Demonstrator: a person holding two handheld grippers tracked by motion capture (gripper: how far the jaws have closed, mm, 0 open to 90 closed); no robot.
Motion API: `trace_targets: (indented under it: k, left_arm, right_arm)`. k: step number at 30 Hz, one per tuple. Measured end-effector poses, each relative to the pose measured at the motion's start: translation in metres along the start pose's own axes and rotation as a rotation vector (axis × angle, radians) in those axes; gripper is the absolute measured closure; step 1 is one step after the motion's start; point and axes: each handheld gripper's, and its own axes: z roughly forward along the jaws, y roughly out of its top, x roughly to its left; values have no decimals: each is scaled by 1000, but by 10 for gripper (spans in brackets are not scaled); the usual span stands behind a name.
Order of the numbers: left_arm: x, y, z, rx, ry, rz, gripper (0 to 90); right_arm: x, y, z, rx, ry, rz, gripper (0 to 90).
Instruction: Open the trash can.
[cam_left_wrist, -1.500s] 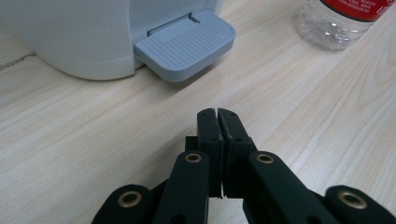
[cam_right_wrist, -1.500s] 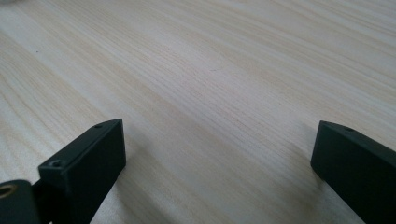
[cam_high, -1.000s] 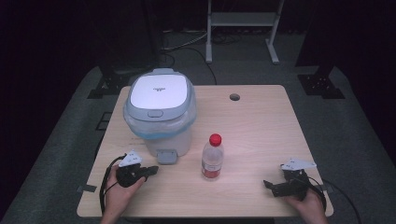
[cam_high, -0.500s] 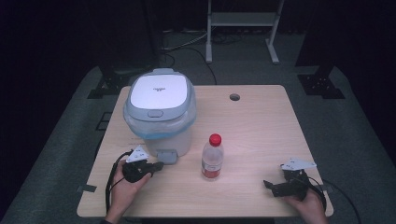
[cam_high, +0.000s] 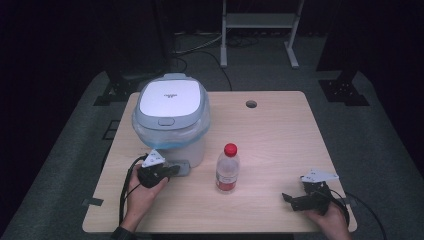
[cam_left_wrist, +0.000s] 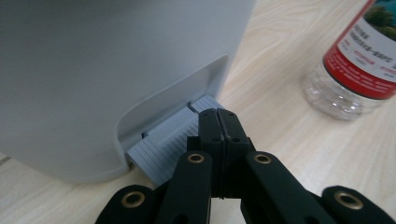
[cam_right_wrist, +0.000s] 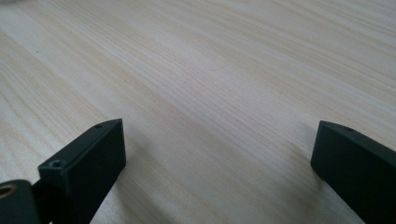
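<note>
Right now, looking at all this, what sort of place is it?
Probably a lab or recording studio, not a home. A lone wooden table stands on grey carpet among dark surroundings, with a metal stand behind it. A person holds cabled grippers beside a pedal bin and a water bottle.

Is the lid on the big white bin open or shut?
Shut. The bin's white lid lies flat on the rim. The left claw, closed, is at the grey pedal, not visibly pressed.
</note>
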Motion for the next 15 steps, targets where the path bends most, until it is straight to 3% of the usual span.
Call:
trace_targets:
  k: [5,6,9,13,14,15]
  left_arm:
    - [2,0,4,0,19,-18,900]
    - [5,1,6,2,25,8,899]
    - [6,1,8,1,28,4,899]
    - [7,1,12,10,56,27,899]
    - [8,2,12,14,67,54,899]
    - [7,1,13,17,66,40,899]
  right_arm:
    - [0,0,0,0,-1,0,17]
    - [0,0,0,0,-1,0,17]
    - [0,0,0,0,-1,0,17]
    - [0,0,0,0,-1,0,17]
    - [0,0,0,0,0,0,17]
    - [0,0,0,0,0,0,17]
